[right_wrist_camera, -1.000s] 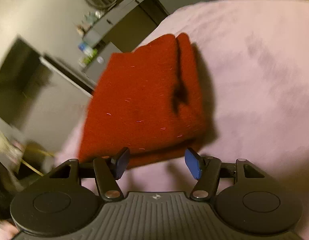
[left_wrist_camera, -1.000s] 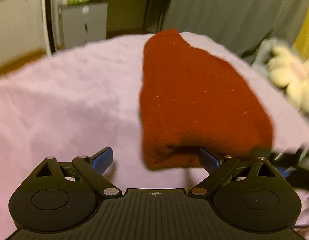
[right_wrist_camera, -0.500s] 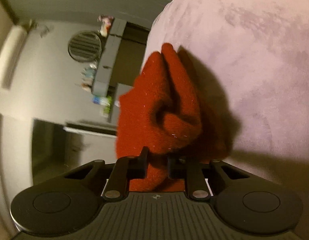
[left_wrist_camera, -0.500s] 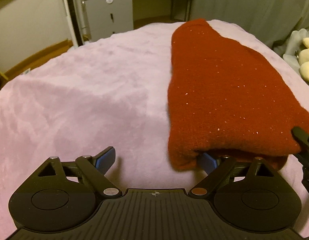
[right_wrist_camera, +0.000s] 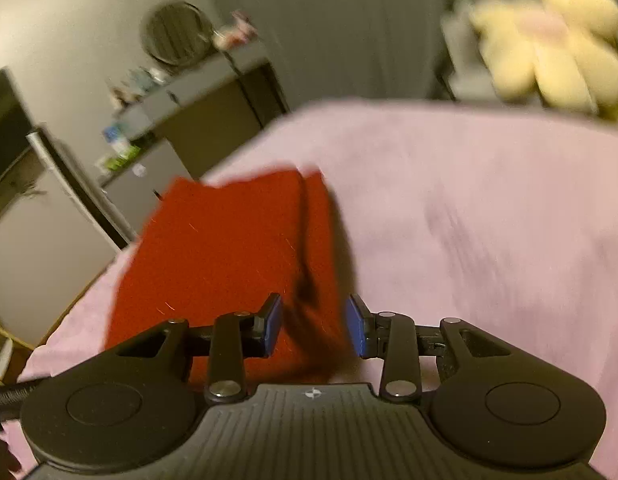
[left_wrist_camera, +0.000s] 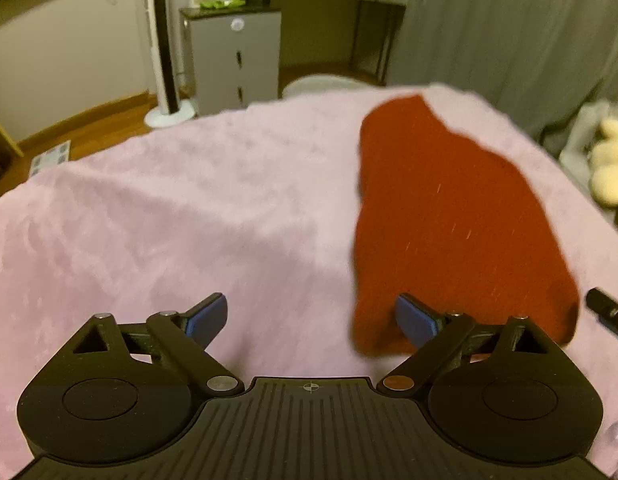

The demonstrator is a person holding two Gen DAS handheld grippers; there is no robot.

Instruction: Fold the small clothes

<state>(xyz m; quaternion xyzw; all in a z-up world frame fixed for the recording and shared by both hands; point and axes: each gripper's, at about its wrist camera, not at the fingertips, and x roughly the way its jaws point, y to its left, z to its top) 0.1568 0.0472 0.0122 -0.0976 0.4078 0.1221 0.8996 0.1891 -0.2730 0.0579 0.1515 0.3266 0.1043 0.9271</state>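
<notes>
Pink plush blanket [left_wrist_camera: 189,216] across the lower and middle frame of both views, soft nap, faint mottled shading, gently humped toward the far edge. On it, right of centre in the left wrist view, a folded dark red garment [left_wrist_camera: 449,220], long and flat, running from near the upper middle down to the lower right; in the right wrist view the same garment [right_wrist_camera: 221,256] left of centre, a doubled edge showing along its right side.

Left gripper [left_wrist_camera: 311,320] at the bottom of its frame, jaws spread wide, nothing between them; blue pads [left_wrist_camera: 207,316] clear of the cloth, the right-hand pad just in front of the garment's near corner. Right gripper [right_wrist_camera: 315,324] at the bottom of its frame, jaws part open and just now widening after a pinch, pads apart from the cloth, the garment's near right edge lying in the gap beyond them. Black tip of that other tool at the far right edge of the left view.

Beyond the blanket: grey drawer cabinet [left_wrist_camera: 233,60] upper centre, white standing fan pole [left_wrist_camera: 161,40] to its left, wooden floor [left_wrist_camera: 89,128] at left, grey curtain [left_wrist_camera: 509,20] upper right, cream stuffed toy [left_wrist_camera: 609,176] at the right edge. Right view blurred; round dark fan [right_wrist_camera: 175,32] upper left, stuffed toy [right_wrist_camera: 549,40] upper right.
</notes>
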